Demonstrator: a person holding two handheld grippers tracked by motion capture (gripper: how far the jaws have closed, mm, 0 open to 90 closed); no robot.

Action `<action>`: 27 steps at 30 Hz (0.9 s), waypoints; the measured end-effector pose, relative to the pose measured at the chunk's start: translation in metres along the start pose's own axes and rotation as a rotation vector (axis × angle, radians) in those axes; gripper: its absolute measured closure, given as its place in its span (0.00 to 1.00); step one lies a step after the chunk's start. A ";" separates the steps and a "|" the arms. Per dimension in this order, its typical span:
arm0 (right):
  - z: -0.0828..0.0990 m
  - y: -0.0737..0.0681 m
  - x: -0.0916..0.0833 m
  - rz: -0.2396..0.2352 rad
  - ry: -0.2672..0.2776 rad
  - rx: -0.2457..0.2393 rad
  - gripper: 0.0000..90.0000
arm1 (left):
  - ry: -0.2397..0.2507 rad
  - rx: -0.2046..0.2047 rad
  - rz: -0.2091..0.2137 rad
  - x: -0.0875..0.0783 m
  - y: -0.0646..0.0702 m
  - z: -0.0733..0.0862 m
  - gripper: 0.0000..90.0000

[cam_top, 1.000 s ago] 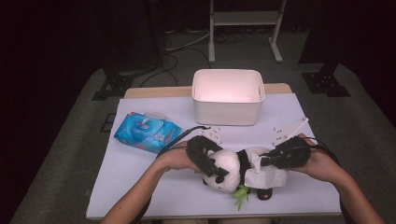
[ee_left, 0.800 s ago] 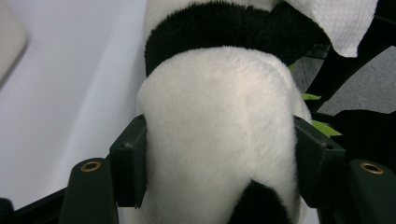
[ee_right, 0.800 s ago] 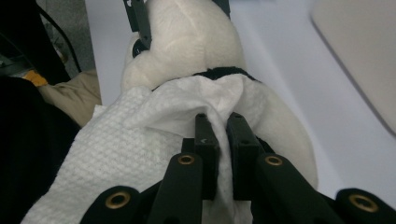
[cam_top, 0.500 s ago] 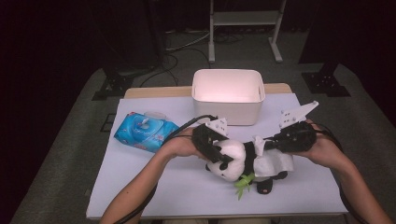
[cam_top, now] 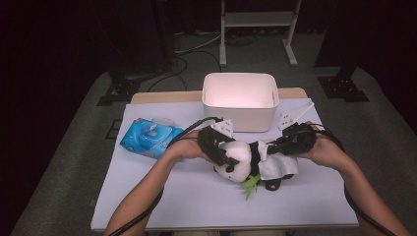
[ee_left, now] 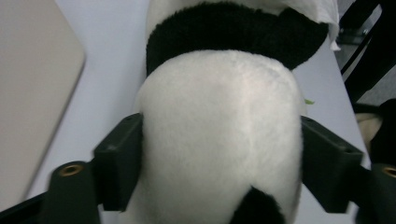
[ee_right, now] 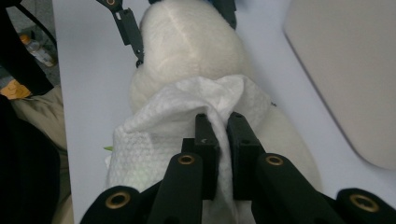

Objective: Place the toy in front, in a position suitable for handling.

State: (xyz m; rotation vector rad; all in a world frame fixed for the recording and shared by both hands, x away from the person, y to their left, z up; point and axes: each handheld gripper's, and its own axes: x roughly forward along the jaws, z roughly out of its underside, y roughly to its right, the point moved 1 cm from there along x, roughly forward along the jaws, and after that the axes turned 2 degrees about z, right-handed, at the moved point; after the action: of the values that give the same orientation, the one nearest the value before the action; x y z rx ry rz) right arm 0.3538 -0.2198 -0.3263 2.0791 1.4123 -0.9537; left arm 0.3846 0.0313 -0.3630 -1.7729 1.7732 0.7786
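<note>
High view: the panda (cam_top: 241,157) lies on the table (cam_top: 162,196) in front of the bin (cam_top: 241,101), a pack of wipes (cam_top: 150,137) off to the left. The left gripper (cam_top: 227,158) holds the head end; the right gripper (cam_top: 271,146) comes in over the body with a white wipe (cam_top: 278,164) draped on it. The step looks like wiping the toy, so the left side should pin it firmly while the right drags the cloth.

Left gripper view: the jaws stand wide on either side of the panda's white head (ee_left: 219,140), pads against the plush – they have just been opening a little, so squeeze enough that it cannot roll.

Right gripper view: the jaws are pinched together on a fold of the wipe (ee_right: 187,121), which lies over the panda (ee_right: 191,42). Keep the strokes short and flat – a high pull would lift the cloth clear.
</note>
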 end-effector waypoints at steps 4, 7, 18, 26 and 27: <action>-0.001 -0.008 0.004 -0.026 0.004 -0.016 0.93 | 0.051 -0.073 0.028 -0.007 0.004 0.008 0.19; -0.001 -0.016 0.005 -0.029 -0.003 -0.031 0.93 | 0.069 -0.110 0.033 -0.014 0.006 0.014 0.15; 0.000 -0.037 0.005 -0.051 -0.025 -0.068 0.93 | 0.070 -0.150 0.080 -0.017 0.015 0.027 0.23; -0.018 -0.044 0.005 -0.037 -0.047 -0.119 0.93 | 0.046 -0.102 0.061 -0.016 0.023 0.027 0.27; -0.021 -0.044 0.007 -0.034 -0.048 -0.123 0.93 | 0.045 -0.097 0.061 -0.016 0.024 0.026 0.27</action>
State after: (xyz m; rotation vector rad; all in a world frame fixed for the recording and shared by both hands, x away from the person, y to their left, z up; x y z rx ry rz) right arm 0.3209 -0.1843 -0.3173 1.9360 1.4488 -0.9010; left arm 0.3601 0.0610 -0.3692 -1.8192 1.8545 0.8695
